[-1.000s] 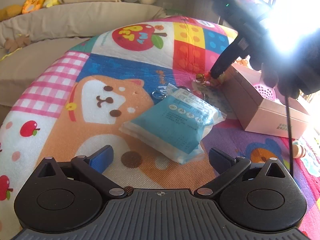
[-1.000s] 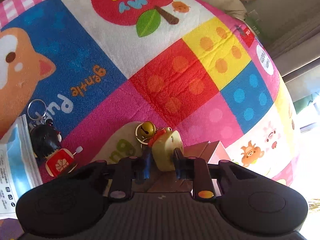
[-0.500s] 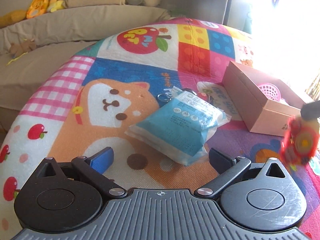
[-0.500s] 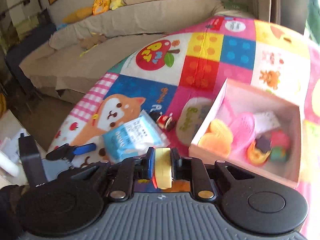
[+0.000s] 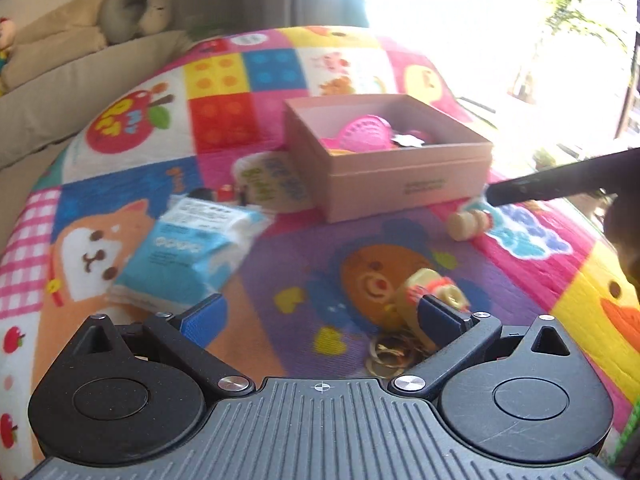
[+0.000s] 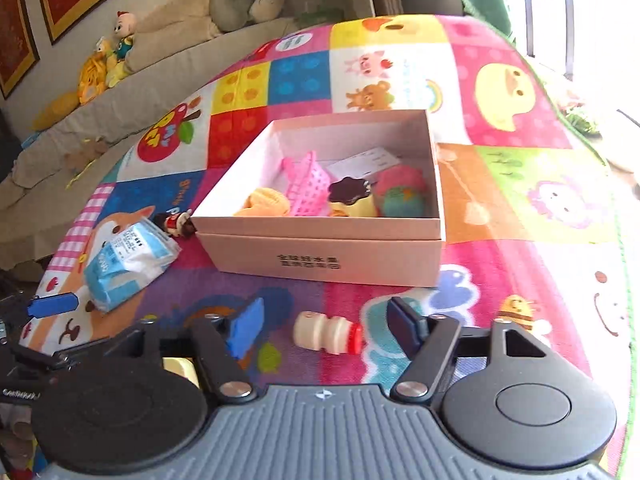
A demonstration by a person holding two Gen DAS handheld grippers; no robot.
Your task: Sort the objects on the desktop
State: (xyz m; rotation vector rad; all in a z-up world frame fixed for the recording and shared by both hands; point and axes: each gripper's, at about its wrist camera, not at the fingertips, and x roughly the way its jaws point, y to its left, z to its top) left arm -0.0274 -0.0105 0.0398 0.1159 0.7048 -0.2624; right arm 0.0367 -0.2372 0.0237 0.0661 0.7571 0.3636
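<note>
The right gripper [image 6: 326,322] had just been opening, its blue-padded jaws wide apart with nothing pressed between them; past them a small cream toy bottle [image 6: 327,333] with a red cap lay on its side on the mat. The left gripper [image 5: 320,316] also stood open and empty above the quilted cartoon play mat [image 5: 280,264]. Just beyond its right finger lay the yellow keychain toy [image 5: 434,290], rounded, with a red frill and brass rings trailing toward the camera. The pale pink cardboard box [image 6: 320,258], rectangular and lidless, sat mid-mat, holding a perforated pink plastic basket [image 6: 306,186], an orange ribbed piece, a dark scalloped cap and a mottled ball. A crinkly blue-and-white plastic packet [image 5: 186,254] lay left of the box, with a small dark figurine keychain [image 6: 174,222] between them.
</note>
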